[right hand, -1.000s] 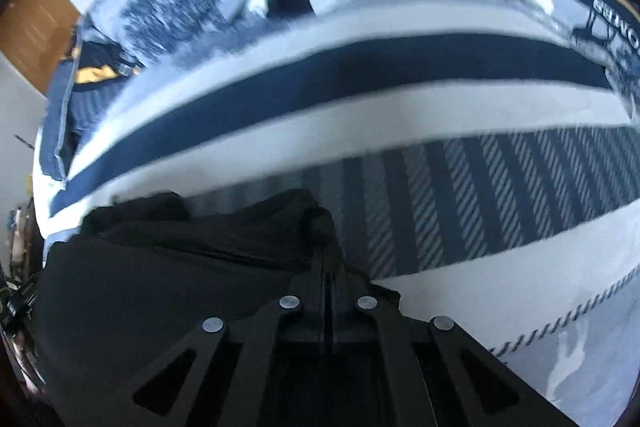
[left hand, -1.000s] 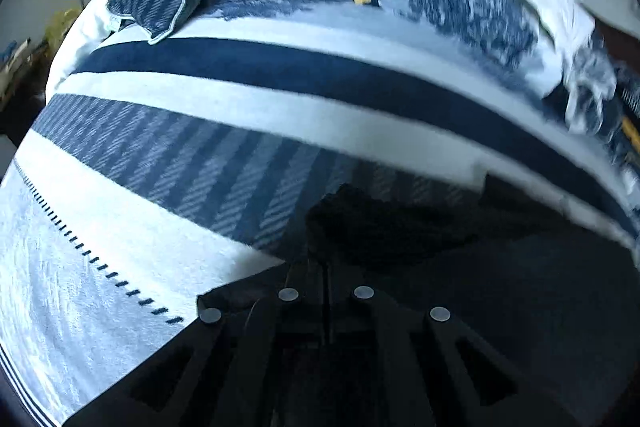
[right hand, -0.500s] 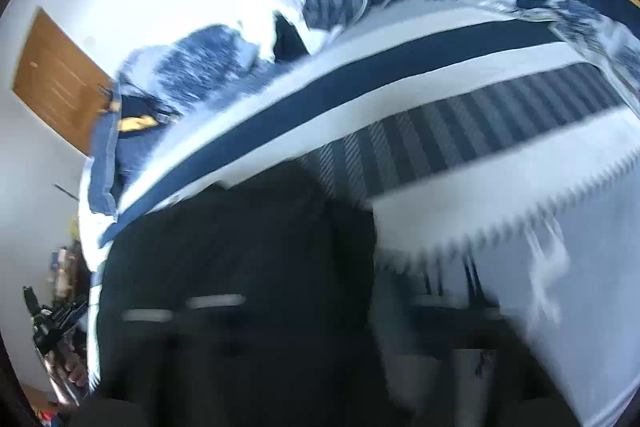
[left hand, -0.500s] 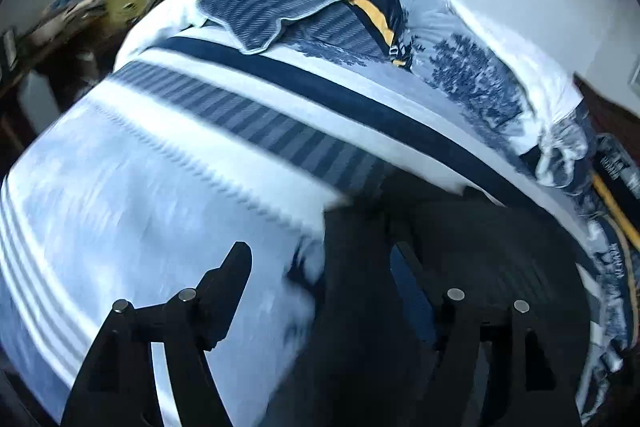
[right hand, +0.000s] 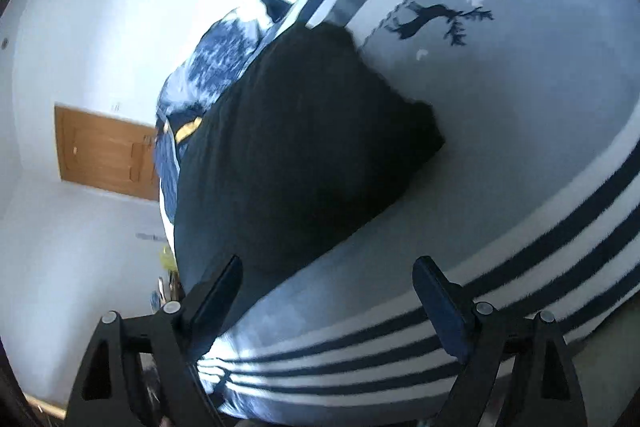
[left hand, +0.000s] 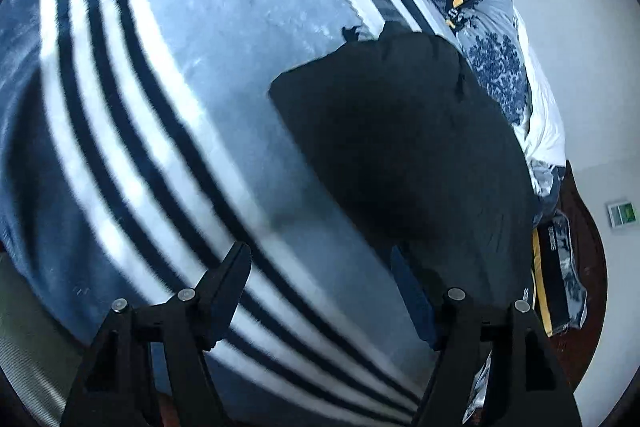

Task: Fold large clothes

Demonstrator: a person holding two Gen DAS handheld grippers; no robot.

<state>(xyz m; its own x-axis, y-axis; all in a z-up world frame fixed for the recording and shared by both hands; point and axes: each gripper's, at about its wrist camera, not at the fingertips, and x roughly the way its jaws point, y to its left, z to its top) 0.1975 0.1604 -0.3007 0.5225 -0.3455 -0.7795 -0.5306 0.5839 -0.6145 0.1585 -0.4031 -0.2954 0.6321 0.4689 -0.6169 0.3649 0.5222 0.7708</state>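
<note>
A black garment (left hand: 404,147) lies folded in a rough rectangle on a blue and white striped blanket (left hand: 168,75). It also shows in the right wrist view (right hand: 296,155), on the same blanket (right hand: 520,131). My left gripper (left hand: 320,279) is open and empty, held above the bed just short of the garment's near edge. My right gripper (right hand: 328,287) is open and empty, above the garment's near edge, its left finger over the cloth.
Rumpled patterned bedding and pillows (left hand: 496,67) lie beyond the garment at the head of the bed. A wooden door (right hand: 108,151) stands in the white wall. A deer figure (right hand: 432,19) marks the blanket. The bed's edge runs near my grippers.
Both grippers were shut on the black garment a second ago. They have opened, let it go and drawn back and up. The garment now lies flat on the blanket.
</note>
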